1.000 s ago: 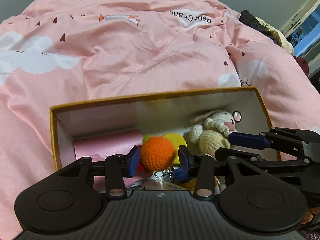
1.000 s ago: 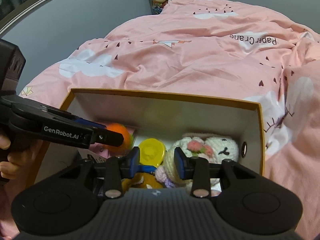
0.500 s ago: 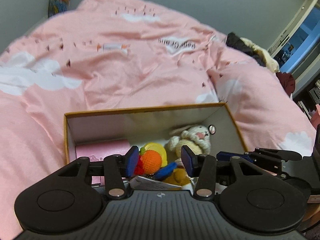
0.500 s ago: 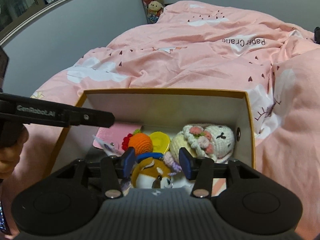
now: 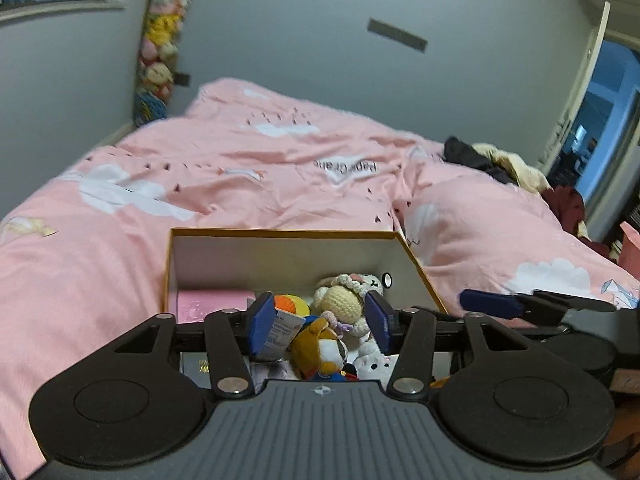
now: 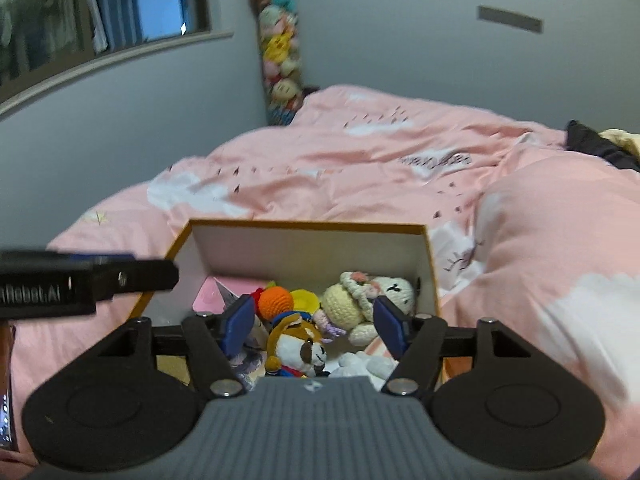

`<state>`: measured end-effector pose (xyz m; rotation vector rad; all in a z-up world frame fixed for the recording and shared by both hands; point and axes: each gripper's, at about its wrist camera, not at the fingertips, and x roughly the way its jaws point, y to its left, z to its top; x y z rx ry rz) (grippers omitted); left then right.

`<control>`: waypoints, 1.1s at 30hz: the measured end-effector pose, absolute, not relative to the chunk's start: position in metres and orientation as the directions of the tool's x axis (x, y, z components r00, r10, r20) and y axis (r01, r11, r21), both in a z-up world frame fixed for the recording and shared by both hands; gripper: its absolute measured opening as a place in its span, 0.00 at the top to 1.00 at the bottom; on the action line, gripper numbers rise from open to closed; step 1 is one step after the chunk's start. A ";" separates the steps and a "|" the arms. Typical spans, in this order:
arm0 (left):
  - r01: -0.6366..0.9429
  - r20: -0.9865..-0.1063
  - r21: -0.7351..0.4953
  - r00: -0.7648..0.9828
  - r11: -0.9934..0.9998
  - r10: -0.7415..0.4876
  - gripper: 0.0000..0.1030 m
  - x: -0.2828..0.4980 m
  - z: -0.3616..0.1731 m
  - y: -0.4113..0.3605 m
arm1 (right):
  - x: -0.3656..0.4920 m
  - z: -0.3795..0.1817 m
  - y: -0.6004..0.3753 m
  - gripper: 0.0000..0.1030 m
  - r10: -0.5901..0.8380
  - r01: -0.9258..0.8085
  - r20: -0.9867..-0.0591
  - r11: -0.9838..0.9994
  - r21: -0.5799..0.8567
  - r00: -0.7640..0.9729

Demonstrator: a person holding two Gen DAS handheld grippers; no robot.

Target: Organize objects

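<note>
Step in hand: both grippers hang above the box (image 6: 304,228) with nothing in them; the sorting looks close to done, since no loose toys show on the pink duvet (image 5: 240,184).
Left gripper (image 5: 320,322): jaws spread wide, empty, over the near end of the box.
Right gripper (image 6: 316,324): jaws spread wide, empty, beside the left one.
Where the things are: all inside the box, which sits on the duvet.
Count, as far as visible: one orange crochet ball (image 6: 275,300), one yellow disc (image 6: 305,299), one cream crochet doll (image 6: 352,300), one brown plush dog (image 6: 298,350), one pink pouch (image 5: 212,304), one small printed carton (image 5: 282,330); other white plush bits are too hidden to count.
Next move: probably a look for leftover items outside the box, or a lid; neither is in view.
</note>
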<state>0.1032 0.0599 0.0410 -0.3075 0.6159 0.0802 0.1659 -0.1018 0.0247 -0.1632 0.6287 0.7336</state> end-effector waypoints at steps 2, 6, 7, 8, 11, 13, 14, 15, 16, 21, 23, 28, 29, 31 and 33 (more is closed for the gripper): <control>-0.168 -0.557 -0.248 0.831 0.954 0.002 0.38 0.091 0.037 0.053 | 0.157 0.028 -0.109 0.32 0.574 -0.652 -0.567 0.754 0.083 0.592; -0.198 -0.556 -0.179 0.828 0.964 0.067 0.36 0.076 0.030 0.044 | 0.135 0.030 -0.121 0.29 0.547 -0.611 -0.506 0.790 0.050 0.667; -0.211 -0.549 -0.172 0.832 0.962 0.084 0.32 0.072 0.029 0.043 | 0.131 0.030 -0.123 0.28 0.535 -0.597 -0.491 0.801 0.036 0.687; -0.229 -0.539 -0.162 0.835 0.960 0.108 0.28 0.067 0.028 0.042 | 0.126 0.029 -0.125 0.26 0.523 -0.584 -0.476 0.811 0.025 0.707; -0.281 -0.507 -0.108 0.841 0.954 0.191 0.27 0.056 0.027 0.040 | 0.114 0.024 -0.133 0.23 0.508 -0.560 -0.439 0.828 0.013 0.741; -0.300 -0.501 -0.075 0.836 0.951 0.224 0.27 0.052 0.025 0.040 | 0.108 0.019 -0.138 0.18 0.508 -0.552 -0.425 0.834 0.025 0.749; -0.306 -0.505 -0.066 0.831 0.950 0.233 0.27 0.050 0.023 0.040 | 0.105 0.015 -0.140 0.18 0.507 -0.547 -0.424 0.837 0.033 0.750; -0.311 -0.514 -0.064 0.825 0.948 0.236 0.27 0.049 0.021 0.040 | 0.102 0.012 -0.142 0.18 0.508 -0.546 -0.426 0.837 0.037 0.749; -0.312 -0.527 -0.069 0.818 0.948 0.231 0.27 0.047 0.019 0.042 | 0.100 0.008 -0.143 0.16 0.508 -0.546 -0.430 0.837 0.040 0.747; -0.315 -0.597 -0.128 0.782 0.940 0.181 0.26 0.046 -0.003 0.048 | 0.091 -0.013 -0.138 0.10 0.480 -0.542 -0.449 0.840 -0.011 0.754; -0.317 -0.615 -0.092 0.763 0.944 0.196 0.26 0.047 -0.012 0.046 | 0.092 -0.020 -0.135 0.09 0.481 -0.551 -0.474 0.834 -0.011 0.738; -0.317 -0.674 -0.060 0.712 0.946 0.196 0.26 0.053 -0.033 0.048 | 0.099 -0.034 -0.132 0.08 0.478 -0.556 -0.528 0.831 0.015 0.701; -0.319 -0.683 -0.061 0.704 0.946 0.194 0.26 0.054 -0.037 0.049 | 0.101 -0.037 -0.131 0.08 0.474 -0.553 -0.536 0.833 0.016 0.699; -0.326 -0.701 -0.063 0.687 0.943 0.191 0.26 0.055 -0.045 0.052 | 0.105 -0.042 -0.130 0.08 0.463 -0.544 -0.550 0.839 0.018 0.695; -0.332 -0.714 -0.072 0.675 0.941 0.184 0.26 0.056 -0.050 0.055 | 0.109 -0.047 -0.128 0.08 0.452 -0.536 -0.568 0.844 0.023 0.688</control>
